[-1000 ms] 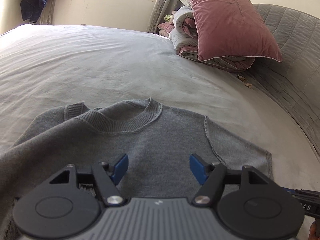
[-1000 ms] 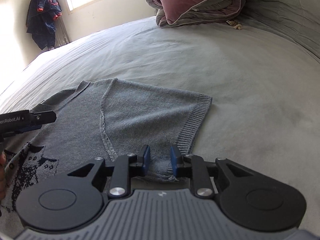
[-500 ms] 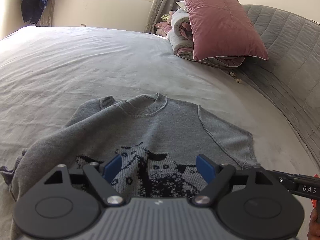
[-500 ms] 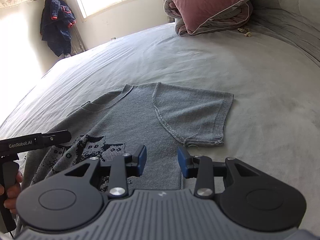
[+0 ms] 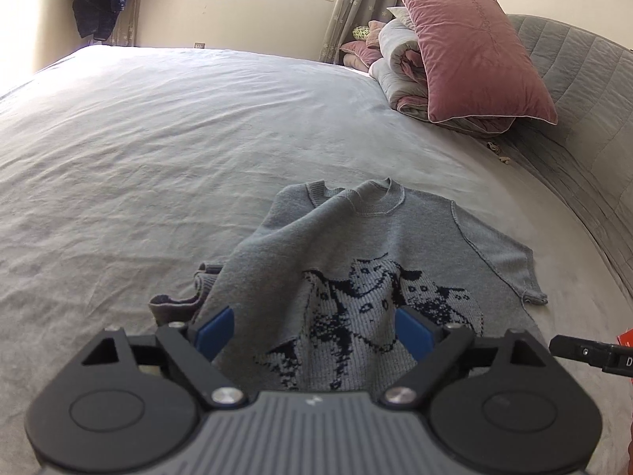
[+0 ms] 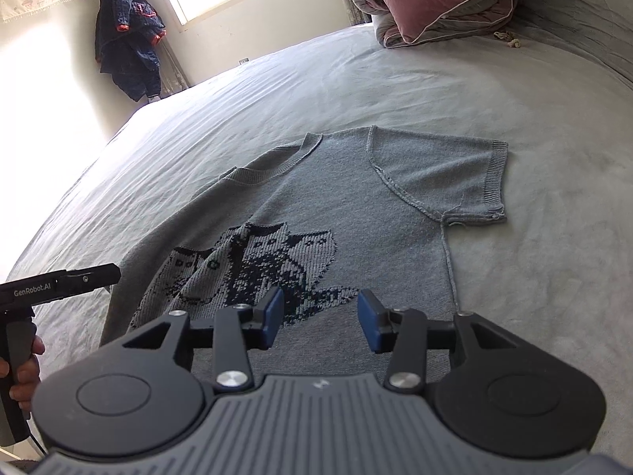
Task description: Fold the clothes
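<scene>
A grey knit short-sleeved sweater [image 5: 419, 237] with a dark cat pattern [image 5: 368, 301] lies on the bed with its neck pointing away. Its left side is folded over toward the middle and the left sleeve [image 5: 186, 297] is bunched beside it. The right sleeve [image 6: 455, 170] lies spread flat. My left gripper [image 5: 314, 332] hovers open above the lower body of the sweater [image 6: 336, 206], holding nothing. My right gripper [image 6: 321, 320] is open too, above the hem area just below the cat pattern [image 6: 257, 265]. The left gripper [image 6: 59, 285] shows in the right wrist view, held by a hand [image 6: 23, 372].
A grey bedsheet [image 5: 158, 150] covers the wide bed. A pink pillow [image 5: 474, 51] rests on folded quilts [image 5: 399, 79] at the far right by the quilted headboard [image 5: 585, 91]. Dark clothes [image 6: 126, 39] hang in the corner near the window.
Both grippers have drawn back and up from the sweater, so more of it shows. The right gripper's jaws have spread from nearly shut at the sleeve to wide open.
</scene>
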{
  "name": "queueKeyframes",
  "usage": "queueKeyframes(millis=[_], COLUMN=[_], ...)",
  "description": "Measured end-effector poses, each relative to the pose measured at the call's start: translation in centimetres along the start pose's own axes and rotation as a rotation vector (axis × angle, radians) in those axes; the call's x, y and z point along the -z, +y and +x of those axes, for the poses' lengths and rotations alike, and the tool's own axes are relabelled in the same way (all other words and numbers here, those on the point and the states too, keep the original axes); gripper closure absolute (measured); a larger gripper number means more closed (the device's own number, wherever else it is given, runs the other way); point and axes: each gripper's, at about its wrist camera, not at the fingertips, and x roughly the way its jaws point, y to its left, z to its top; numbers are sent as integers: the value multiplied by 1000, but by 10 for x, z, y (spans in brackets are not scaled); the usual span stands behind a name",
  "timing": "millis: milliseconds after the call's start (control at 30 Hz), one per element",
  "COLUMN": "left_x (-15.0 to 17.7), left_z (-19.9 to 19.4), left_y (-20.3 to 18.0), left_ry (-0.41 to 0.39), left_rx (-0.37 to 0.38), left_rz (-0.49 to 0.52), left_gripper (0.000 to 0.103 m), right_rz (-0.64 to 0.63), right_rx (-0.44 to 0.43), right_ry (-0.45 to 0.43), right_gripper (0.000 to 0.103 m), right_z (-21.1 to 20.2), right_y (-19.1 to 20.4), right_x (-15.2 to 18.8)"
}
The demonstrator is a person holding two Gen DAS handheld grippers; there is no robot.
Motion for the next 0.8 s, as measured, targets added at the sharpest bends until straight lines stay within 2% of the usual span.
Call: queueKeyframes(millis=[100,367,500,633,733,800], left_x=[3,14,19,15,13,14], left_z=[-2,22,35,48,56,61], left_y=[27,74,97,116,127,129], left_ry=[-3,11,18,22,-3,-18], left_rx=[-10,85,133,184,201,188], left_rz=[-46,-181,-248,-366,-441,-456], left_gripper=[14,14,23,24,25,31], right_rz=[7,-4,-26,-58,-65,-68], right_rx=[-13,-59,-115,-169,-194,-197], right_ry=[3,23,47,62,72,81], right_gripper=[57,57,57,57,57,57], right_z=[2,22,42,60,75,85], right_y=[12,52,82,112,126,133], right_x=[1,-5,-11,-16,-16,-17])
